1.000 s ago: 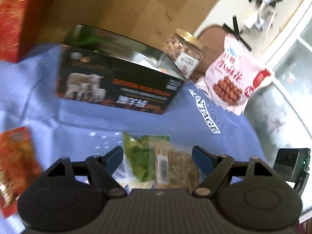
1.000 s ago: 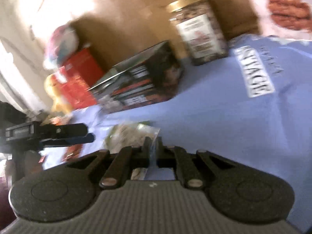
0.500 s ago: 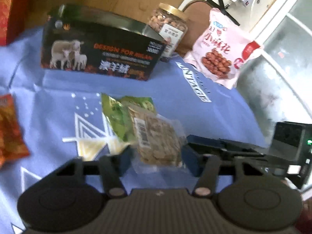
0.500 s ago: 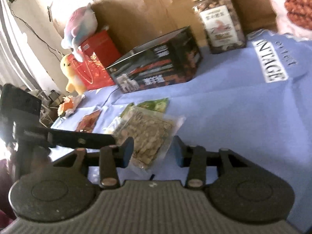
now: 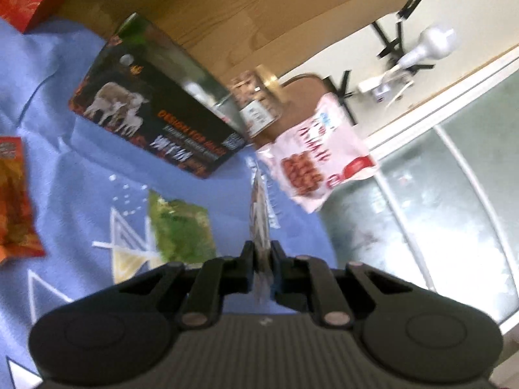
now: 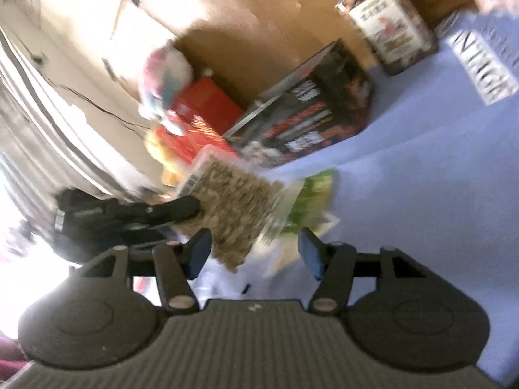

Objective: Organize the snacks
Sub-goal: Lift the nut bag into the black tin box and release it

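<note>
A clear packet of seeds stands edge-on between the pads of my left gripper, which is shut on it. In the right wrist view the same packet hangs tilted above the blue cloth, pinched at its left end by the left gripper. My right gripper has its jaws opening. The packet's lower corner sits between them, but the pads stand off it. A green packet lies flat on the cloth, also visible under the clear one.
A black box with sheep on it stands behind, with a nut jar and a pink snack bag to its right. An orange packet lies at the left. A red box and plush toy stand far back.
My left gripper closed on the clear packet and lifted it off the green one, turning it edge-on. My right gripper, shut on that packet before, opened and let go.
</note>
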Action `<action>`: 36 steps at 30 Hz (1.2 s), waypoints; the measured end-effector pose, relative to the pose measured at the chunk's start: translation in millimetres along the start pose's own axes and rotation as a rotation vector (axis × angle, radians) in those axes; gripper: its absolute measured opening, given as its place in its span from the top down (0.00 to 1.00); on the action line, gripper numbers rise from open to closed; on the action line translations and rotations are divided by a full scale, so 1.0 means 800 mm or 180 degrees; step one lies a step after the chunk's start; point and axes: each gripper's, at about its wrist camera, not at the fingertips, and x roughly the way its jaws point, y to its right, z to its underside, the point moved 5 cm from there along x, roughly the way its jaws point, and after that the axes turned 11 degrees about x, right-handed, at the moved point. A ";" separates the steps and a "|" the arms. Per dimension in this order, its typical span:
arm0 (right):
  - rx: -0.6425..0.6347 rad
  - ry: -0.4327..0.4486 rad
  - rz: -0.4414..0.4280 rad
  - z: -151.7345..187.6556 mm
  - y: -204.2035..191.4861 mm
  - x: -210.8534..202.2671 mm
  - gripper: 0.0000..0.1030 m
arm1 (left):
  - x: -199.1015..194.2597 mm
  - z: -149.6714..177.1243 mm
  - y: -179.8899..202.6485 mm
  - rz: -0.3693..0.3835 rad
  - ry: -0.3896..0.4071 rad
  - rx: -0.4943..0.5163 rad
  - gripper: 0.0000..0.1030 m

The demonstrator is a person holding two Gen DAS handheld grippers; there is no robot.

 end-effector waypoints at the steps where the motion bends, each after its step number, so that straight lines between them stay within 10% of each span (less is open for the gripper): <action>1: 0.0039 -0.0021 -0.0064 0.000 -0.002 0.002 0.53 | -0.001 -0.004 0.004 -0.0009 0.0003 0.0041 0.90; 5: -0.0208 0.0113 0.0021 -0.016 -0.029 0.009 0.78 | -0.001 -0.030 0.016 -0.0380 0.0026 0.0395 0.87; 12: -0.1188 0.0605 0.0667 -0.083 -0.094 0.072 0.79 | 0.027 -0.117 0.026 -0.1332 0.0287 0.1114 0.70; 20: -0.1687 0.0905 0.1429 -0.152 -0.068 0.154 0.64 | 0.102 -0.173 -0.042 -0.2189 0.0083 0.1185 0.54; 26: -0.1498 0.1271 0.1324 -0.135 -0.053 0.099 0.52 | 0.046 -0.153 -0.046 -0.2029 0.0355 0.1047 0.53; 36: -0.1310 -0.0304 0.0574 0.010 -0.076 0.158 0.52 | -0.113 -0.040 -0.090 -0.2328 0.0288 0.0312 0.50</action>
